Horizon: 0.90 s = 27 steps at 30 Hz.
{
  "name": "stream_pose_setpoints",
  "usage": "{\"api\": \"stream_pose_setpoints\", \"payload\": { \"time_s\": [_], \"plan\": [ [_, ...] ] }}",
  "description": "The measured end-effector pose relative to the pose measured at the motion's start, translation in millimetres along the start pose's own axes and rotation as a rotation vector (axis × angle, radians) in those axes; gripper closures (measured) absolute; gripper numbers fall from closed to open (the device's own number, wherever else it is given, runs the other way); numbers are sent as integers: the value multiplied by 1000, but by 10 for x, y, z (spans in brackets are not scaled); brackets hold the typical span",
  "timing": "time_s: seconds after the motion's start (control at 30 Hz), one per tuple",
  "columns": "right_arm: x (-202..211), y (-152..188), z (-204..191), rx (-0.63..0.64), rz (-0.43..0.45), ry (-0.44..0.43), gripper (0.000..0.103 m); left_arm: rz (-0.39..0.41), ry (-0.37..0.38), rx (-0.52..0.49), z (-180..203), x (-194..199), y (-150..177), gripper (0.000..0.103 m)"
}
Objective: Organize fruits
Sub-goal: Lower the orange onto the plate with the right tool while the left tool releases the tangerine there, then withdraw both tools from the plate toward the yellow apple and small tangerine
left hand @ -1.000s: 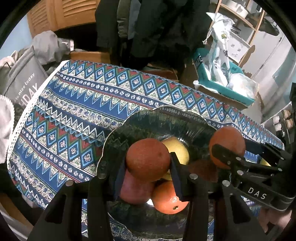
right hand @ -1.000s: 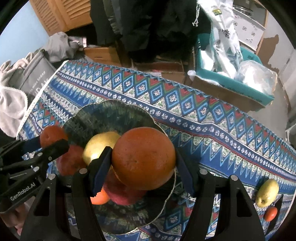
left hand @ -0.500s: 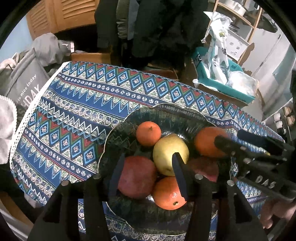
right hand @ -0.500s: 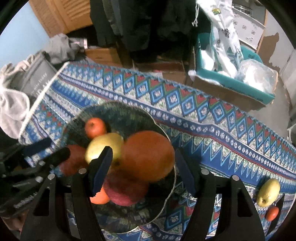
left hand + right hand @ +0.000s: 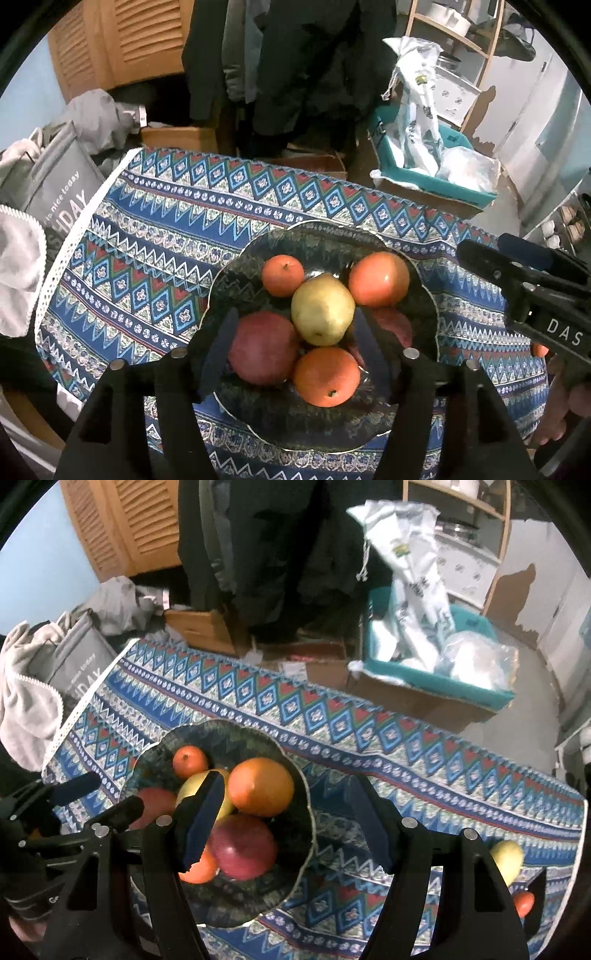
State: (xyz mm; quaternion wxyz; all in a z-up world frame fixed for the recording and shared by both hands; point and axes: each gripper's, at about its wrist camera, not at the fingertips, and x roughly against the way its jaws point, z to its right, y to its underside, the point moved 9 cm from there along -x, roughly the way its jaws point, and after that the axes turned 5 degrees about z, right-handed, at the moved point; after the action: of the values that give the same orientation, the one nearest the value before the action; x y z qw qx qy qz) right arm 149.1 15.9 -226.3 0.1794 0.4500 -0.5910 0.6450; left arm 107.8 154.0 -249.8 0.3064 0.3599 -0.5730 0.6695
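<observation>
From my left wrist camera, the left gripper (image 5: 295,347) hangs over the near side of the bowl (image 5: 240,273) with its fingers (image 5: 218,347) spread wide and holding nothing. The bowl sits on the patterned cloth (image 5: 155,229) of the tabletop, toward its near edge. In it I count a pear (image 5: 322,309) in the middle, a small tangerine (image 5: 282,275) behind it on the left, a big orange (image 5: 378,278) behind it on the right, a red apple (image 5: 264,347) in front on the left and another orange (image 5: 327,376) in front. A second reddish fruit (image 5: 393,325) shows partly behind my right-hand finger. The right gripper (image 5: 517,273) comes in from the right edge, beside the bowl.

From my right wrist camera, the right gripper (image 5: 291,819) has its fingers (image 5: 205,812) wide apart and empty, above the bowl's (image 5: 291,878) right rim. The big orange (image 5: 260,786) lies free in the bowl, next to the pear (image 5: 195,784), the tangerine (image 5: 190,762) and an apple (image 5: 243,845). Near the tabletop's right edge, well apart from the bowl, lie a loose pear (image 5: 508,860) and a small red fruit (image 5: 524,902). The left gripper (image 5: 92,797) shows at the left, by the bowl.
</observation>
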Motion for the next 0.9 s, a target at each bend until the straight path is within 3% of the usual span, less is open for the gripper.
{"api": "stream_pose_setpoints", "payload": {
  "time_s": [0.5, 0.9],
  "plan": [
    [547, -98, 174, 20, 103, 75, 28, 83, 22, -33, 205, 417, -169, 29],
    [998, -94, 440, -3, 172, 129, 24, 132, 55, -96, 600, 674, -215, 23]
  ]
}}
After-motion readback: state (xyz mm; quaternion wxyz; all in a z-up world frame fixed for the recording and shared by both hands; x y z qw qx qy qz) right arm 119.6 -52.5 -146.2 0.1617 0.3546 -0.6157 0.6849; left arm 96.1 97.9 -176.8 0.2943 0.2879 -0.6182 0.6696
